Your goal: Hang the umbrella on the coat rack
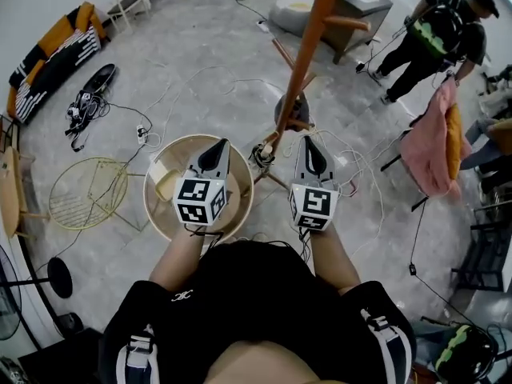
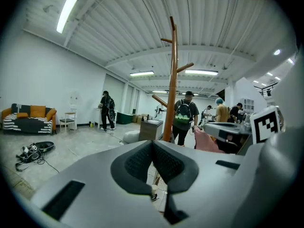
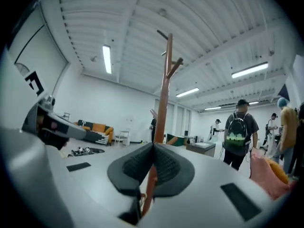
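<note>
The coat rack (image 1: 308, 46) is a tall orange-brown wooden pole with short side pegs, standing on the floor just ahead of me. It rises between my two grippers, with its foot (image 1: 276, 142) among cables. My left gripper (image 1: 218, 146) hangs over a round wooden tub, jaws shut with nothing between them. My right gripper (image 1: 308, 142) is level with it, right of the pole's foot, also shut and empty. The rack (image 2: 172, 80) stands centre in the left gripper view, and the rack (image 3: 165, 94) is dead ahead in the right gripper view. I can make out no umbrella.
A round wooden tub (image 1: 164, 206) lies below my left gripper, with a yellow wire table (image 1: 88, 192) to its left. Cables and a power strip (image 1: 142, 134) trail over the floor. A pink cloth (image 1: 436, 138) drapes a chair at right. A person with a backpack (image 1: 436, 34) stands far right.
</note>
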A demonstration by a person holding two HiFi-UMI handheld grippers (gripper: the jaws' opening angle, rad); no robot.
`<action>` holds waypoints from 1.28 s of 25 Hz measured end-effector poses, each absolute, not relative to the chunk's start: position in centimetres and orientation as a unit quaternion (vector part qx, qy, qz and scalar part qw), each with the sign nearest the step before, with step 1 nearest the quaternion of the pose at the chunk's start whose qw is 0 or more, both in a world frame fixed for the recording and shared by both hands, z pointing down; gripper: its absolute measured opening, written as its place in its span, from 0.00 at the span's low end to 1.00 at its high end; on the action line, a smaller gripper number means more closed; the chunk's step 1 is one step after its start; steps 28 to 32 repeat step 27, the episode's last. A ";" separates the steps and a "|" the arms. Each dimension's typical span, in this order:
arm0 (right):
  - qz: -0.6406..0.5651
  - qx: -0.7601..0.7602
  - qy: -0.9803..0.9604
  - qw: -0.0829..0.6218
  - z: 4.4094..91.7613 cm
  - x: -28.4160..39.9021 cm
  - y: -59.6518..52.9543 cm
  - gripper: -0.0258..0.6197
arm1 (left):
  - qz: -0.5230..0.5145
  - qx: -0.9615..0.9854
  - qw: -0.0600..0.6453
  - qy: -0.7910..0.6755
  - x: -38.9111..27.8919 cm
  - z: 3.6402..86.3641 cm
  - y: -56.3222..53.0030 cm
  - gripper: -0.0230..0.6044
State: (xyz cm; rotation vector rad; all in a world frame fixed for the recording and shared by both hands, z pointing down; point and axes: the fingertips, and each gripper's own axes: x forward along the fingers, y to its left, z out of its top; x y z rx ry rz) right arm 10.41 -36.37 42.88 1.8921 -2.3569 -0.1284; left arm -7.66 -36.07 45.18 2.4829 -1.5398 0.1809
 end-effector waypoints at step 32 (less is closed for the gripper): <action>-0.023 0.656 -0.754 0.029 40.9 10.6 -32.4 0.06 | 0.059 0.882 0.097 -0.456 -4.8 44.0 -33.9 0.06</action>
